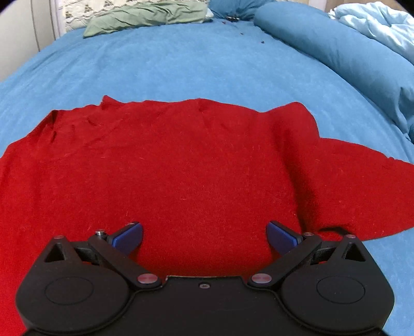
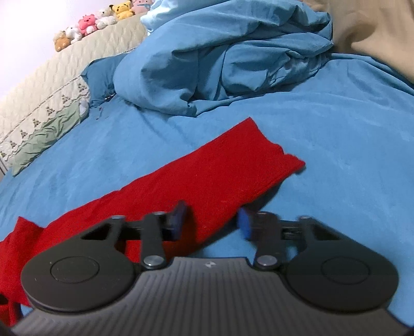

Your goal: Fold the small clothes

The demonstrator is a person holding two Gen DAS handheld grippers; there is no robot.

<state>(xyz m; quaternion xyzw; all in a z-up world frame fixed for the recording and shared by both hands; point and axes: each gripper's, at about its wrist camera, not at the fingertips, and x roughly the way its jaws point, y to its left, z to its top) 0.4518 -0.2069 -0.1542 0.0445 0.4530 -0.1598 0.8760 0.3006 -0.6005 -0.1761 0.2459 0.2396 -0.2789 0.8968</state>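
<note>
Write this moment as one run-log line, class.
left gripper: open above red garment | right gripper: open over its sleeve | surface: blue bedsheet

A blue bedsheet (image 1: 181,64) covers the bed ahead of the fingers. Beyond the fingertips to the right lies a rumpled blue duvet (image 2: 233,56). Far ahead to the left, a green cloth (image 1: 145,19) rests against a quilted cream headboard (image 2: 51,77), along whose top sits a row of plush toys (image 2: 98,19). Soft, even light falls across the bedding.

Garment (image 1: 181,160) lies spread on bed (image 1: 181,64), duvet (image 2: 233,56) heaped behind
</note>
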